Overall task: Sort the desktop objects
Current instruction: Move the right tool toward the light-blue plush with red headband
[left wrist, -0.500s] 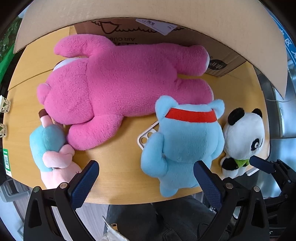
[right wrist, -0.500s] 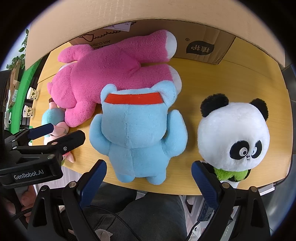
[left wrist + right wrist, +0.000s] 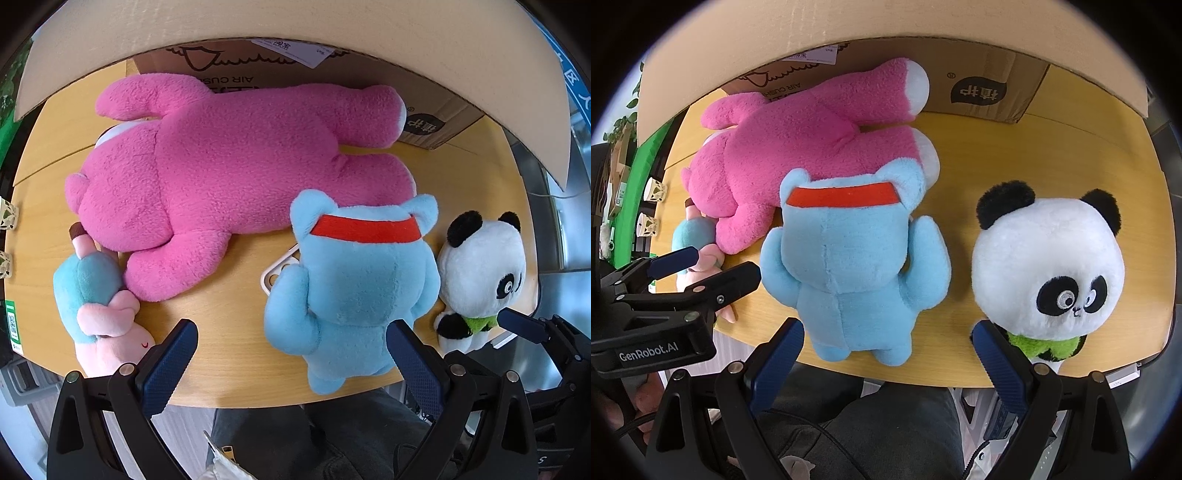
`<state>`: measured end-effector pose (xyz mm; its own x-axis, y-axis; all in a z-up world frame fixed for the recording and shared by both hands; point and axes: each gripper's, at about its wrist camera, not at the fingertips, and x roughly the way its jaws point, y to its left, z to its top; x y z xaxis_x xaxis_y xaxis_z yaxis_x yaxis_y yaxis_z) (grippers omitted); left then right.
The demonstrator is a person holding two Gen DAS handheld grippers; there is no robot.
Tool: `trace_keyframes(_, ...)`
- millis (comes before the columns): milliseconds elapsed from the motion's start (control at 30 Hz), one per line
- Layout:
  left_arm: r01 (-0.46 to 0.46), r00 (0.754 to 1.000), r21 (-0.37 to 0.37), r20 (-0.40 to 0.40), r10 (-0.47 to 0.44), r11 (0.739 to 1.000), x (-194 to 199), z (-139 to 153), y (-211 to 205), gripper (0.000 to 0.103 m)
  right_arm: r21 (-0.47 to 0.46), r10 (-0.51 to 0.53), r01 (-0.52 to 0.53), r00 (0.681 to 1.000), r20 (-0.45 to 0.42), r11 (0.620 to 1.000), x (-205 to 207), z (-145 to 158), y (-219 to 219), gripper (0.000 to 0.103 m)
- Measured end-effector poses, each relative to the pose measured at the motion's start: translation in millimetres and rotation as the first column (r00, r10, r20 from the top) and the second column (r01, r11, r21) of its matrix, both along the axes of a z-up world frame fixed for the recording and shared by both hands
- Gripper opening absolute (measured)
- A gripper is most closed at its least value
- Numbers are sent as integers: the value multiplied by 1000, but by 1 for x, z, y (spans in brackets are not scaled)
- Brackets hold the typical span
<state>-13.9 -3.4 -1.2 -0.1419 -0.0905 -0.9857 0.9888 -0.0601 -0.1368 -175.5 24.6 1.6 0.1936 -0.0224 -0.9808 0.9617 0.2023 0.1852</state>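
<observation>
A big pink plush (image 3: 236,184) (image 3: 798,147) lies face down across the wooden table (image 3: 221,332). In front of it stands a light-blue plush (image 3: 354,291) (image 3: 849,266) with a red collar, back turned to me. A panda plush (image 3: 484,273) (image 3: 1049,266) stands to its right. A small pink-and-teal plush (image 3: 96,310) (image 3: 698,240) lies at the left edge. A white phone case (image 3: 280,269) peeks out from behind the blue plush. My left gripper (image 3: 291,362) hangs open above the table's near edge, nothing between its fingers. My right gripper (image 3: 886,362) is open too, above the blue plush's feet.
An open cardboard box (image 3: 424,125) (image 3: 990,92) stands at the back of the table, its flap (image 3: 295,22) overhanging the view. A person's dark trousers (image 3: 886,424) show below the table edge. Small white holders (image 3: 7,218) sit at the far left edge.
Both views have shifted only slightly; the plush toys have not moved and both grippers stay open.
</observation>
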Motion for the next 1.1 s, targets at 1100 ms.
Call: trace_keyframes(1100, -116, 993, -100, -17, 115, 988, 26, 23, 42, 103, -34, 135, -134, 990, 40, 990, 19, 2, 13, 93)
